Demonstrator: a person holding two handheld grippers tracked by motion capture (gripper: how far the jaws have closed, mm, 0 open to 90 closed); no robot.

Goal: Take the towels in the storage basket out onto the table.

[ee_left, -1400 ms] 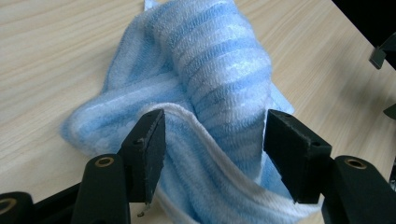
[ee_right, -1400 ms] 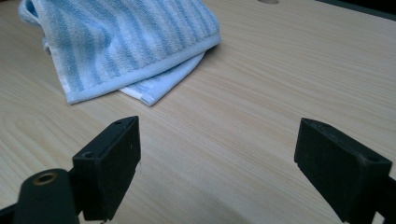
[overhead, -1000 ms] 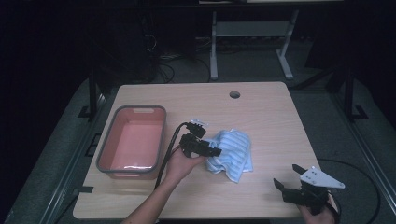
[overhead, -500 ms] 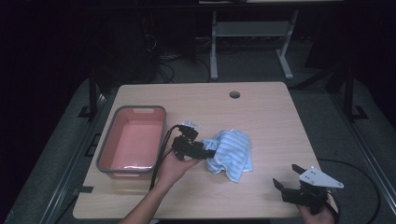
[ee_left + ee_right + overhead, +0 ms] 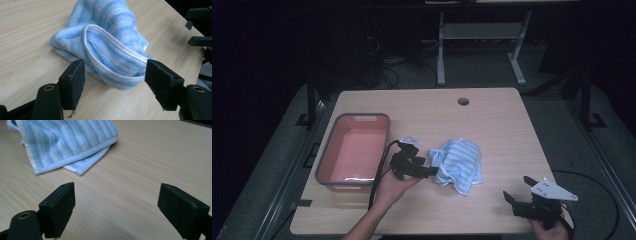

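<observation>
tub (image 5: 353,150) in high view, towel (image 5: 110,47) between jaws

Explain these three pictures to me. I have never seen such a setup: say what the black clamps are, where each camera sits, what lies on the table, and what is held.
A person holds a hand tool with two black jaws in each hand. The high view looks down on the table. There the left gripper sits at the towel, and the right gripper hangs near the table's front right corner. A pink tub stands at the left, with nothing visible in it. The other two pictures come from cameras riding on each tool. The left gripper's jaws are open around a fold of towel; the right gripper's are open over bare wood. Nothing is held.
</observation>
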